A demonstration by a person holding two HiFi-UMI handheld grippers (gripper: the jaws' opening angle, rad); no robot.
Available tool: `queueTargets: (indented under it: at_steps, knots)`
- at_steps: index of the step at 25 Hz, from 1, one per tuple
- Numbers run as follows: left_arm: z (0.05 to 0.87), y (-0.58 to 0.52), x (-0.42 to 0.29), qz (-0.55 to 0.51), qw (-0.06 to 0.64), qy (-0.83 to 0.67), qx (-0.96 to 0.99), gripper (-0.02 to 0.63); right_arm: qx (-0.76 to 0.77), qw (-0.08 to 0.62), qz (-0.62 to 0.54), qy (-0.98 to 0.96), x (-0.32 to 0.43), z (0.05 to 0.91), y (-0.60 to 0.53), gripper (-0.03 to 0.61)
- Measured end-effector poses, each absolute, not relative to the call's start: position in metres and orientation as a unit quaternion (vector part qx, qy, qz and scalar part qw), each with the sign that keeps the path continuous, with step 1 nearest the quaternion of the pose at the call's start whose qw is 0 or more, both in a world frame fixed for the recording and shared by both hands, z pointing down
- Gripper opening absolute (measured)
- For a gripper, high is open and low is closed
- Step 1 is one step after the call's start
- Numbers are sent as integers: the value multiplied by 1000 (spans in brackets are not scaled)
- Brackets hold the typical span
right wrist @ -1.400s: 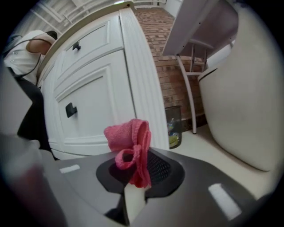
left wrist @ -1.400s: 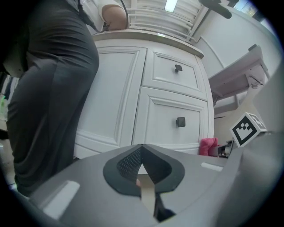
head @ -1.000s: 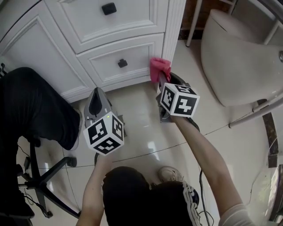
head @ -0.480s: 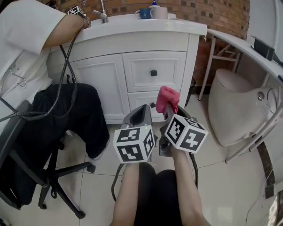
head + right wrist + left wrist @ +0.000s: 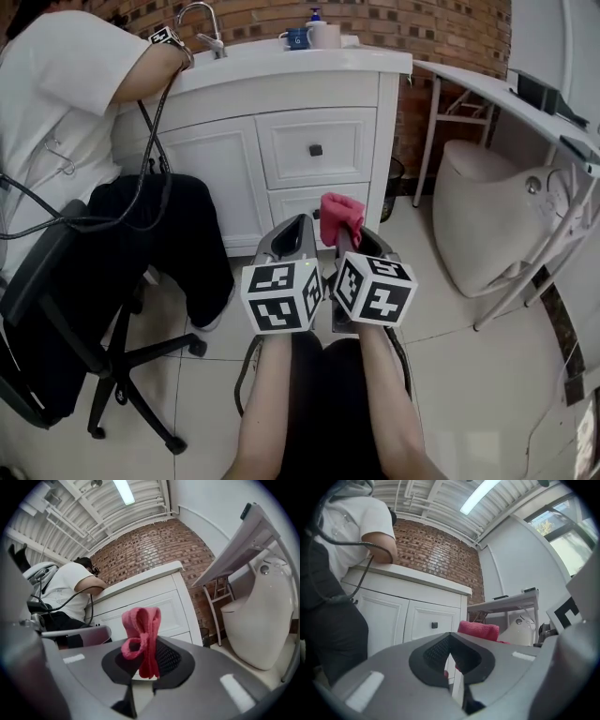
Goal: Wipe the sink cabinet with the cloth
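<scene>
The white sink cabinet (image 5: 281,150) stands ahead, with drawers and dark knobs; it also shows as the cabinet (image 5: 150,606) and the cabinet (image 5: 417,620) in the two gripper views. A folded pink cloth (image 5: 339,217) sticks up from my right gripper (image 5: 343,240), which is shut on it. From the gripper's own camera the cloth (image 5: 142,637) is pinched between the jaws. My left gripper (image 5: 292,246) sits beside it on the left, shut and holding nothing. Both grippers hang in the air, short of the cabinet's lower drawer. The cloth (image 5: 479,631) shows past the left jaws.
A person in a white shirt (image 5: 66,103) sits on a black office chair (image 5: 84,328) at the left, leaning an arm on the counter by the tap (image 5: 202,17). A white toilet (image 5: 487,225) and a metal frame (image 5: 525,272) stand on the right. Mugs (image 5: 311,36) sit on the counter.
The view has lifted from the cabinet's base to the whole cabinet. Both grippers have drawn back from the lower drawers and now sit close together, with the cloth still held.
</scene>
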State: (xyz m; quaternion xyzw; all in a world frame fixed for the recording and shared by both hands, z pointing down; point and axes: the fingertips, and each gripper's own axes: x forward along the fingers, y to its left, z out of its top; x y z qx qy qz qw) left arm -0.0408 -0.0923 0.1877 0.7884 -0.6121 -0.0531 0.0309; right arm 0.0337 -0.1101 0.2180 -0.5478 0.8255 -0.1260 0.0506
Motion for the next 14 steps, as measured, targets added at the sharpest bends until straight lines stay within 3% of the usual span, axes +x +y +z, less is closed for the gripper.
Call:
queueTargets:
  at_steps: [14]
  knots:
    - [199,-107,-46,-56,59,-619,781,15,-547,49,-135,824,47,229,-116,49]
